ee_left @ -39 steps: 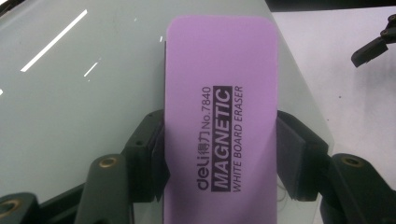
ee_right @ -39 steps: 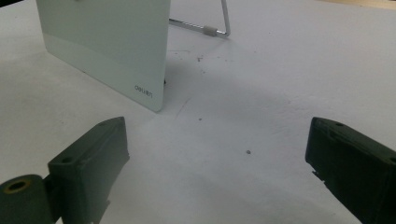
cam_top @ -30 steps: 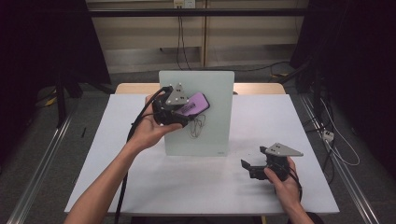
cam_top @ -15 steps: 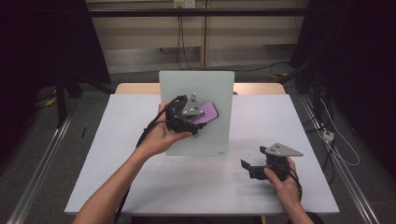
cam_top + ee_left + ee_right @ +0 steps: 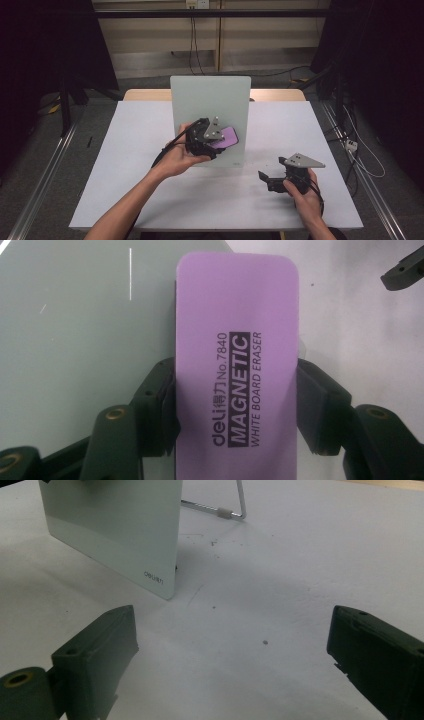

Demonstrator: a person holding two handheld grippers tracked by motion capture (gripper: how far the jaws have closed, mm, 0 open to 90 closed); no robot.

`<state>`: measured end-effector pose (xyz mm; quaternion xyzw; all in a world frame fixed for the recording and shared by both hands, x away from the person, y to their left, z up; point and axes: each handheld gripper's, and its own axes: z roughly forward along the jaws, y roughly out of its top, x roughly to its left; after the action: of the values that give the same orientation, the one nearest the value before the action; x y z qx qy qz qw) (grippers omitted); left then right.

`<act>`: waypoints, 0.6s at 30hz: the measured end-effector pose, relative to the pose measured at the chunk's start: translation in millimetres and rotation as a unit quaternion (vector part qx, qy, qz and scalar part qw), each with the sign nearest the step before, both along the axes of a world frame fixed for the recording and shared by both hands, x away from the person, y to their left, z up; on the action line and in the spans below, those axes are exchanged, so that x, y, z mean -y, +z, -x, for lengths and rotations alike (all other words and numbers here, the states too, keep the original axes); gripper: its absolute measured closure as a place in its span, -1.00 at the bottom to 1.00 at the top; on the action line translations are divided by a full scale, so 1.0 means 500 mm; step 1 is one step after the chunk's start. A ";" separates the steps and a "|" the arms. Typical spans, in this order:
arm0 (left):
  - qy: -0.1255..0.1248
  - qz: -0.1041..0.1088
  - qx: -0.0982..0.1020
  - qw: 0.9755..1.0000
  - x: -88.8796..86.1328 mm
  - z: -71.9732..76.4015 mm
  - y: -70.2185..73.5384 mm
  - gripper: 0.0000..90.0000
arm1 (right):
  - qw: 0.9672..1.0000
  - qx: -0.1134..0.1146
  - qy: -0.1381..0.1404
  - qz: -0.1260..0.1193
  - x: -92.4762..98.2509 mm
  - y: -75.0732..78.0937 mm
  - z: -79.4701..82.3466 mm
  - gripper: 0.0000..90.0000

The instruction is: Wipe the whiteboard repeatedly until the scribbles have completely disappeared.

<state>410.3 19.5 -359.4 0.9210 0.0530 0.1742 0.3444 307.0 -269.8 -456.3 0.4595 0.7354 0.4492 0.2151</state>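
Left tool (image 5: 212, 142) is clenched on the purple eraser (image 5: 235, 365), a jaw pressing on each long edge, the printed "MAGNETIC WHITE BOARD ERASER" face turned toward the left gripper view's camera. From above, the eraser (image 5: 227, 136) sits against the lower right part of the whiteboard (image 5: 210, 100), near its bottom edge, with the left hand (image 5: 182, 157) wrapped around the tool's body and its cable trailing off beside the forearm. The board stands upright at the middle of the white counter (image 5: 125, 165), propped from behind by a wire stand (image 5: 235, 505).

Over to the right tool (image 5: 272, 179): released, its jaws standing wide apart with bare counter between them. It rests low by the counter's near right part, the right hand (image 5: 305, 192) gripping it, well apart from the board and pointing toward the board's lower corner (image 5: 162, 582).
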 end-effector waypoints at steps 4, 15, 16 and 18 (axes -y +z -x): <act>-0.001 0.005 -0.001 1.000 -0.005 -0.005 0.009 -0.08 | 1.000 0.000 0.002 0.001 -0.001 0.000 0.000 -0.87; 0.045 0.054 0.028 0.997 -0.081 -0.031 0.077 -0.08 | 1.000 0.000 0.001 0.000 0.000 0.000 0.000 -0.87; 0.046 0.060 0.024 0.997 -0.089 -0.034 0.078 -0.08 | 1.000 0.000 0.001 0.000 0.000 0.000 0.000 -0.87; 0.047 0.058 0.026 0.997 -0.097 -0.035 0.077 -0.08 | 1.000 0.000 0.000 0.000 -0.001 0.000 -0.001 -0.87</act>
<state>427.6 67.8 -320.8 0.8912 0.0970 0.2110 0.3896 307.3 -269.5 -456.6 0.4598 0.7353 0.4490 0.2151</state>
